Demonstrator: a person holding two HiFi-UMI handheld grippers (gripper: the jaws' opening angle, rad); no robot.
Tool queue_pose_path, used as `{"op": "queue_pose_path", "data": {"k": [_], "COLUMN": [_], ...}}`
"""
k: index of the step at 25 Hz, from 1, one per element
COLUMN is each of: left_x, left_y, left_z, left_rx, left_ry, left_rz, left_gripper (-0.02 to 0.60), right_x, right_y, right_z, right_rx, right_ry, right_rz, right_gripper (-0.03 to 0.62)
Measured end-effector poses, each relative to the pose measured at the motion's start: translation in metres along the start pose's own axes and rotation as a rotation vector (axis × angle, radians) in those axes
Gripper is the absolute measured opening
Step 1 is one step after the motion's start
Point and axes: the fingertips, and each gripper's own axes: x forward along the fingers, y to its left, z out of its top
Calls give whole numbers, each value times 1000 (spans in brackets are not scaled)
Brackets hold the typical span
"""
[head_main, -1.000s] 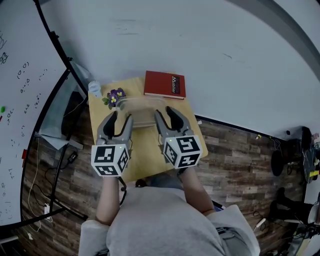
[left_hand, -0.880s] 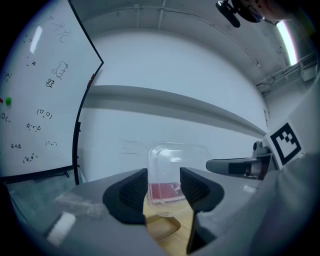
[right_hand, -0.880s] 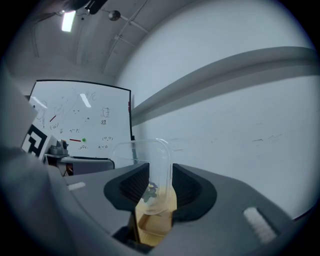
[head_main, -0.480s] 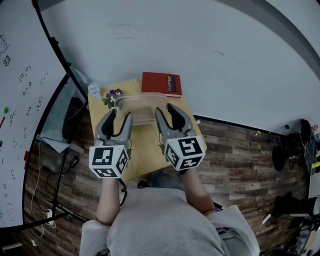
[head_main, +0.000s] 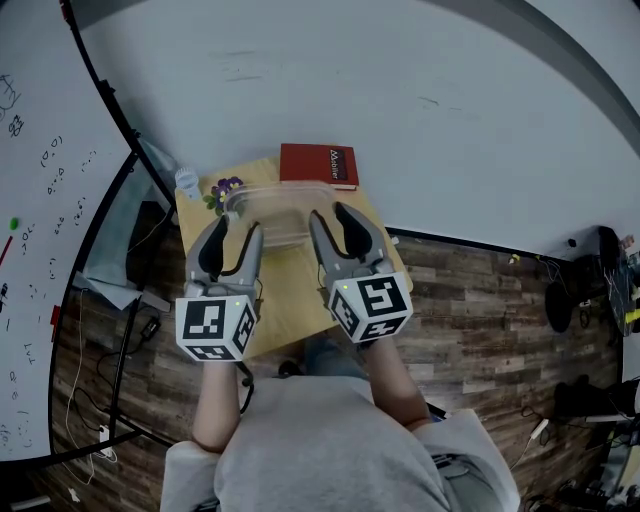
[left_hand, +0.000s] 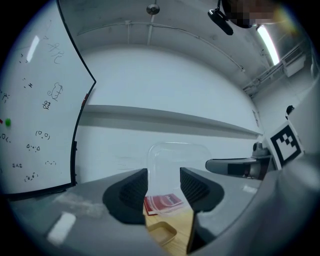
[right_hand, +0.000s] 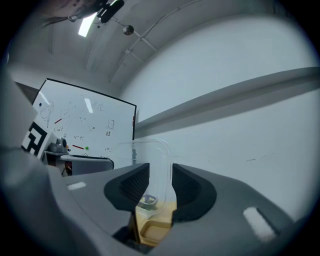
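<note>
Both grippers hold a clear plastic container (head_main: 284, 208) above a small wooden table (head_main: 290, 292). My left gripper (head_main: 238, 228) is shut on the container's left end, and my right gripper (head_main: 331, 217) is shut on its right end. In the left gripper view the clear container (left_hand: 177, 162) stands between the jaws of the left gripper (left_hand: 164, 184), with a red book (left_hand: 162, 202) showing through it. In the right gripper view the container's thin wall (right_hand: 152, 157) is pinched in the right gripper (right_hand: 160, 186).
A red book (head_main: 318, 165) lies at the table's far edge. Purple flowers (head_main: 222, 190) and a white bottle (head_main: 187, 181) stand at its far left corner. A whiteboard (head_main: 40, 200) stands to the left. The floor is wooden, with cables (head_main: 120, 340) on it.
Both grippers have lifted the clear container a little higher. The table and the red book now sit lower in the gripper views.
</note>
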Motion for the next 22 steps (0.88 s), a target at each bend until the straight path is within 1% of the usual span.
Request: {"op": "queue_pose_path", "data": {"k": [5, 12, 22], "left_x": [-5, -10, -11], "left_y": [-1, 0, -1], "left_z": [9, 21, 26], "left_rx": [20, 29, 26], "left_ry": [-27, -57, -77], "left_rz": [-3, -4, -6], "left_gripper": [195, 194, 193], "right_x": [-4, -6, -6], "right_y": [5, 11, 12], "right_z": [10, 23, 31], "right_rx": [-18, -39, -56], "right_ry": [-26, -58, -79], "right_rz": [-2, 4, 6], "right_gripper": [143, 143, 140]}}
